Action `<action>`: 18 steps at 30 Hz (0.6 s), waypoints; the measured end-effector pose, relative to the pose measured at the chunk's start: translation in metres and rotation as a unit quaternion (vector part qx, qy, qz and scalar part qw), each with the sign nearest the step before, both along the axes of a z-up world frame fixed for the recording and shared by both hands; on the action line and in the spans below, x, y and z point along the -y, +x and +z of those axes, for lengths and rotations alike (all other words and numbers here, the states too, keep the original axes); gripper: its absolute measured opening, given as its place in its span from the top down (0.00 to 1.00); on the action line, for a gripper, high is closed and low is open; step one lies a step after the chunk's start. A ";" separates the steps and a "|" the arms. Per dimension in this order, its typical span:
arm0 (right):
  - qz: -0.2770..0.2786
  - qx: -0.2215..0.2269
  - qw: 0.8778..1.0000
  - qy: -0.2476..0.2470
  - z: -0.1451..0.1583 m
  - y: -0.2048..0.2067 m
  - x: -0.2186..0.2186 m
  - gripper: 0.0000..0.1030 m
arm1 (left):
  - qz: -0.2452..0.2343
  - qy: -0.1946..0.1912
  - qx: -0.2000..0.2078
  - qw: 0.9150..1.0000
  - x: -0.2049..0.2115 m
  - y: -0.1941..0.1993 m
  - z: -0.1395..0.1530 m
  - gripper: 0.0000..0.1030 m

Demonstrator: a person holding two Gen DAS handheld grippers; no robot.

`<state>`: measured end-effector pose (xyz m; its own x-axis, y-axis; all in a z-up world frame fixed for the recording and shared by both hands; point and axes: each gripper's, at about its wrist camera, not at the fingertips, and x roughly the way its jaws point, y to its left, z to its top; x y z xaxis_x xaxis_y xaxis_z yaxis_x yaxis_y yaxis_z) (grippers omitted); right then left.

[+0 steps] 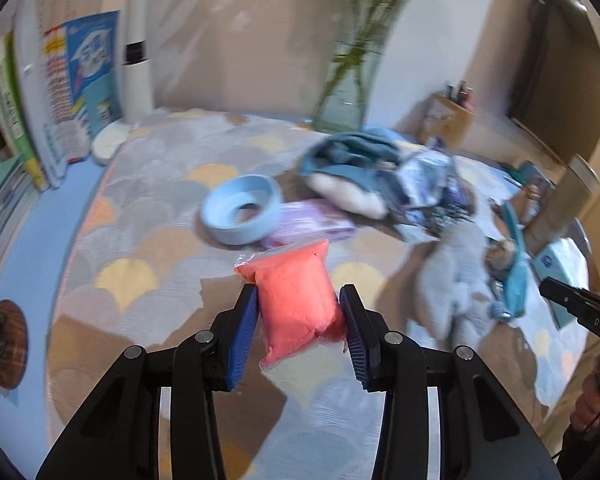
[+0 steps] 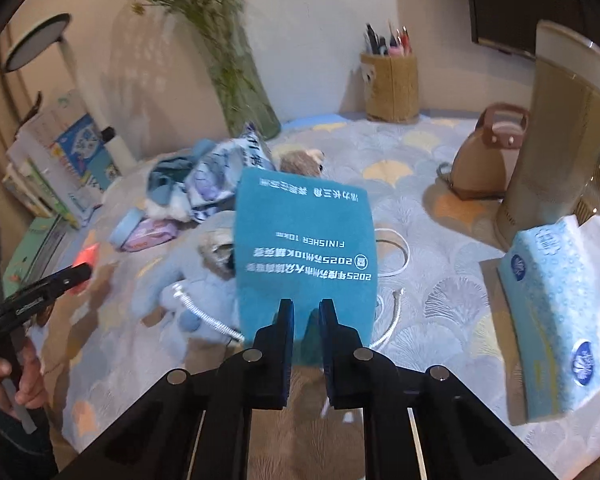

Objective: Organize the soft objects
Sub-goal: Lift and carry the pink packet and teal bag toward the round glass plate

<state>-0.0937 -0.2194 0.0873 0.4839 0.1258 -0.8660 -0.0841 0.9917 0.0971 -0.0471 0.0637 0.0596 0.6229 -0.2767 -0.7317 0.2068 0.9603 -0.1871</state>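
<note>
Scallop-patterned cloth (image 1: 148, 240) is covering the worktop. On the left, a pink putty bag (image 1: 300, 300) is being squeezed between the pads of the left hand-held gripper (image 1: 299, 312), held above the cloth near a blue ring (image 1: 240, 210). On the right, a teal printed towel (image 2: 304, 240) is being pinched by the right hand-held gripper (image 2: 306, 320), lifted over a grey plush toy (image 2: 196, 280), beside a tissue pack (image 2: 552, 312).

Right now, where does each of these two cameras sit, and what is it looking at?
Left wrist: on the left gripper, looking along its fingers at a gripped pink bag; right gripper's tip at right edge.
Right wrist: on the right gripper, facing its gripped teal towel; person's left hand shows.
Shared: glass vase, blue bowl.
</note>
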 end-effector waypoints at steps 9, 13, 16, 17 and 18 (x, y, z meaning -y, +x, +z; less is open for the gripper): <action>0.007 -0.018 1.000 -0.011 -0.006 0.011 -0.011 0.10 | -0.029 0.021 -0.003 0.999 0.028 -0.009 -0.016 0.62; -0.012 -0.029 0.999 -0.022 -0.021 0.031 -0.020 0.10 | -0.029 0.019 -0.010 0.999 0.029 -0.008 -0.020 0.62; -0.015 -0.053 0.997 -0.054 -0.036 0.042 -0.024 0.40 | -0.031 0.019 -0.011 0.999 0.029 -0.008 -0.021 0.62; -0.011 -0.057 0.997 -0.050 -0.038 0.042 -0.022 0.50 | -0.032 0.019 -0.011 0.999 0.030 -0.007 -0.021 0.62; -0.015 -0.059 0.997 -0.049 -0.038 0.040 -0.019 0.61 | -0.033 0.019 -0.012 0.999 0.030 -0.007 -0.022 0.62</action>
<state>-0.0537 -0.2006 0.0496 0.3808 0.0253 -0.9243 -0.0485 0.9988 0.0074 -0.0543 0.0336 0.0377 0.5867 -0.2873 -0.7572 0.2651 0.9516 -0.1556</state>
